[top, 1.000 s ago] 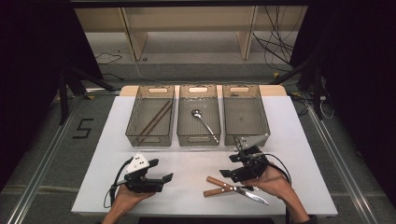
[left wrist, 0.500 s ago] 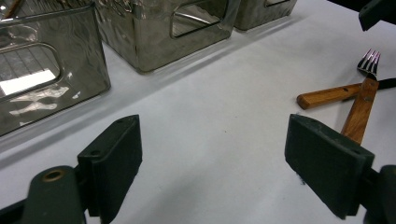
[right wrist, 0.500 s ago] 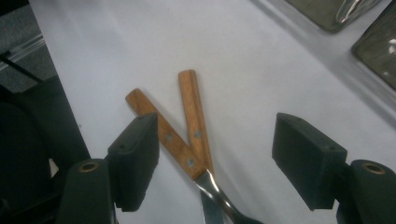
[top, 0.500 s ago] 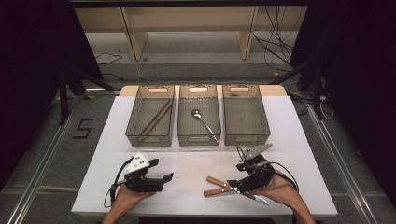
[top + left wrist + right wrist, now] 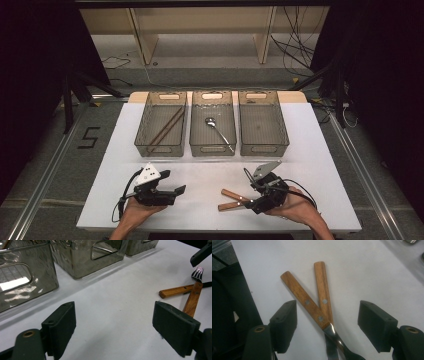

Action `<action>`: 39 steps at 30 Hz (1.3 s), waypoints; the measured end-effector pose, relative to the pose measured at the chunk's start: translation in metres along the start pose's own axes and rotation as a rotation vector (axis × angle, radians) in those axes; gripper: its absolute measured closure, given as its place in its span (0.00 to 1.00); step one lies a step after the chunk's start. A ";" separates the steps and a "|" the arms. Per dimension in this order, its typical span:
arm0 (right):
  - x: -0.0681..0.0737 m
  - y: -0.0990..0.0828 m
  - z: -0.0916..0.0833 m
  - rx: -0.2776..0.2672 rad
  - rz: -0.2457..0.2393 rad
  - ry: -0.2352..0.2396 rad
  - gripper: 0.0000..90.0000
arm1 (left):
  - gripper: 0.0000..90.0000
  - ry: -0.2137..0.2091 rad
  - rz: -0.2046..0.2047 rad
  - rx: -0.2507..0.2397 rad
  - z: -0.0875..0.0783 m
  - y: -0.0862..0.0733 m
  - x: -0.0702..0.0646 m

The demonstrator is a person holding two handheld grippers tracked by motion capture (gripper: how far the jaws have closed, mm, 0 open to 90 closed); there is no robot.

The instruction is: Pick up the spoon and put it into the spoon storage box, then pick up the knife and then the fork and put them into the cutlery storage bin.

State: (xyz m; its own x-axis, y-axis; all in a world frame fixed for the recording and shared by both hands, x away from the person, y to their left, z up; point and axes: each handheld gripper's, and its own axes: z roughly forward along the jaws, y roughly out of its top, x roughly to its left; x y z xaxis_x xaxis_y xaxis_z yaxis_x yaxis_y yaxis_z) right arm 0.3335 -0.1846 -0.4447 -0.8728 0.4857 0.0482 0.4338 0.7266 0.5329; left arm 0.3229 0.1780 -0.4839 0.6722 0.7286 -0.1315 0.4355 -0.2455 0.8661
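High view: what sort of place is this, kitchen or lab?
Most likely a lab data-collection rig, not a kitchen. A white table stands among dark curtains and loose floor cables, a "5" is taped on the floor, and three clear bins are lined up for sorting cutlery.

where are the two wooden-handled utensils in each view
high view: wooden handles at bottom right, beside the right gripper.
left gripper view: far right, crossed, fork tines up.
right gripper view: centre, a V between the open jaws.
shared landmark: white table.
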 end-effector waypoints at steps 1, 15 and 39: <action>0.001 0.000 0.001 0.004 0.006 0.002 0.36 | 0.21 -0.001 0.001 0.001 0.000 0.000 0.000; 0.009 -0.001 0.010 0.055 -0.024 -0.016 0.36 | 0.21 -0.003 -0.004 0.000 0.000 0.000 0.000; 0.021 0.004 0.020 0.102 -0.137 -0.050 0.52 | 0.21 -0.001 0.002 0.003 -0.002 -0.001 0.000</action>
State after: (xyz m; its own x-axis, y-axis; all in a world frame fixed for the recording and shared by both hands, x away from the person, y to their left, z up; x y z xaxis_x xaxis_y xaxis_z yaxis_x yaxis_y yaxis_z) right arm 0.3212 -0.1620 -0.4587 -0.9142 0.4005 -0.0622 0.3344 0.8319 0.4429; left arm 0.3212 0.1794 -0.4842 0.6738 0.7274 -0.1302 0.4357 -0.2487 0.8650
